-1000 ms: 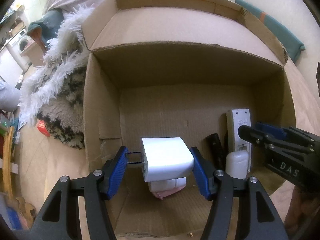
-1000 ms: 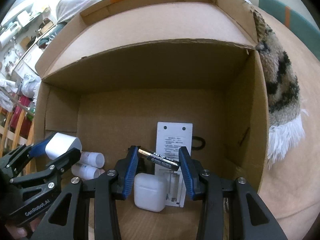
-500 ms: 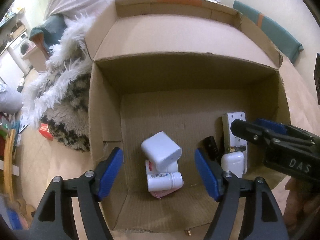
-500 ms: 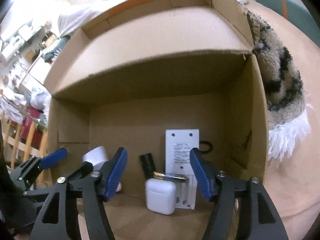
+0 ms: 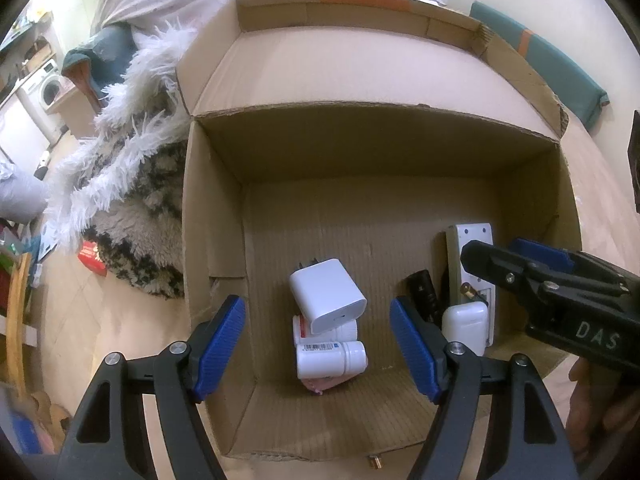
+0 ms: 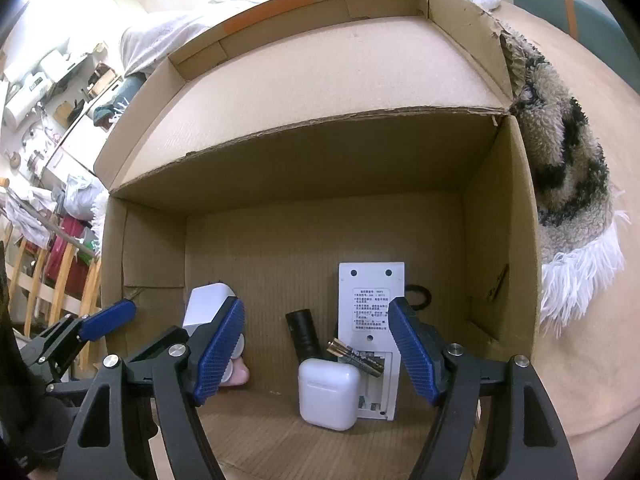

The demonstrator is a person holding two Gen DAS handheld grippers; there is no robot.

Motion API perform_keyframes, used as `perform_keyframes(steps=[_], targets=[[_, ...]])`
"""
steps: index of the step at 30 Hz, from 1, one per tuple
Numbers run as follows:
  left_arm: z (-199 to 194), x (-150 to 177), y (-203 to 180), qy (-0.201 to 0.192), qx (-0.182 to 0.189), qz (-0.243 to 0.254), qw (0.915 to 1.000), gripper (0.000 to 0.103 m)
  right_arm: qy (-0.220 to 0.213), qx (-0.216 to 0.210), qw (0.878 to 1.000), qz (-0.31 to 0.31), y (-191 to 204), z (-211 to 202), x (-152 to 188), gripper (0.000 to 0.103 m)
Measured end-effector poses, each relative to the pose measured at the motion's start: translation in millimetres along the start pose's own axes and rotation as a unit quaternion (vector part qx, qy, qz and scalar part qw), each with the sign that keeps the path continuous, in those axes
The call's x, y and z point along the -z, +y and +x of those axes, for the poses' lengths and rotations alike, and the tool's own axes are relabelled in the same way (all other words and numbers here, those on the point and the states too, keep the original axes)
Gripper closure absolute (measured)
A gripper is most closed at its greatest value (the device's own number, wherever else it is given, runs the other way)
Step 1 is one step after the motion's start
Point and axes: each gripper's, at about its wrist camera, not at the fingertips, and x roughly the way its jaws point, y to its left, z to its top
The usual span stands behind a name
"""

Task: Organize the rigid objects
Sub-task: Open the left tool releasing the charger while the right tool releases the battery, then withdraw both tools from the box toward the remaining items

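An open cardboard box (image 5: 400, 208) holds the items. A white charger (image 5: 327, 295) lies tilted on white pill bottles (image 5: 331, 357). My left gripper (image 5: 318, 342) is open and empty above them. At the box's right lie a white remote (image 6: 370, 322) face down, a white earbud case (image 6: 329, 394), a black cylinder (image 6: 303, 333) and a battery (image 6: 354, 356) resting on the remote. My right gripper (image 6: 316, 346) is open and empty above these; it also shows in the left wrist view (image 5: 552, 280).
A shaggy black-and-white rug (image 5: 132, 184) lies left of the box, with its fringe beside the box's right wall in the right wrist view (image 6: 572, 208). A bed with grey bedding (image 5: 200, 4) is behind. A small red packet (image 5: 93, 255) lies on the floor.
My left gripper opened and dropped the charger onto the pill bottles. My right gripper opened and dropped the battery onto the remote. Both grippers pulled back and up.
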Motion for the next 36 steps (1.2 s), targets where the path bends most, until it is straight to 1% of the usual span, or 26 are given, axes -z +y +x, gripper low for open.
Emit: perform_keyframes(steps=[6,10,13,19,25,28,36], targets=[[-7.3,0.4,-0.5,-0.006,0.0,-0.002,1.0,0.031,-0.004,0.0,1.0,0.003,-1.4,-4.1,-0.7,0.025],[-19.2,2.3,-1.5,-0.018,0.002,0.005,0.9998,0.031,-0.012,0.005,1.0,0.007,-2.9,-10.5,1.3,0.025],[-27.3,3.1,-0.3,-0.019,0.005,0.005,0.9998,0.031,-0.015,0.004,1.0,0.016,-7.0,-18.3,5.1,0.025],[-45.4,3.9,10.7,-0.02,0.017,-0.021,0.9994,0.031,-0.031,0.004,0.999,0.027,-10.7,-42.8,15.0,0.025],[-61.5,22.5,17.2,-0.018,0.017,-0.029,0.9993,0.031,-0.043,0.0,0.998,0.034,-12.9,-68.2,33.1,0.025],[-64.7,33.2,23.0,-0.015,0.019,-0.035,0.9991,0.031,-0.038,-0.007,0.998,0.043,-15.7,-75.2,46.4,0.025],[-65.3,59.0,38.1,0.003,0.019,-0.056,0.9982,0.031,-0.027,-0.004,0.998,0.056,-13.6,-83.3,72.5,0.025]])
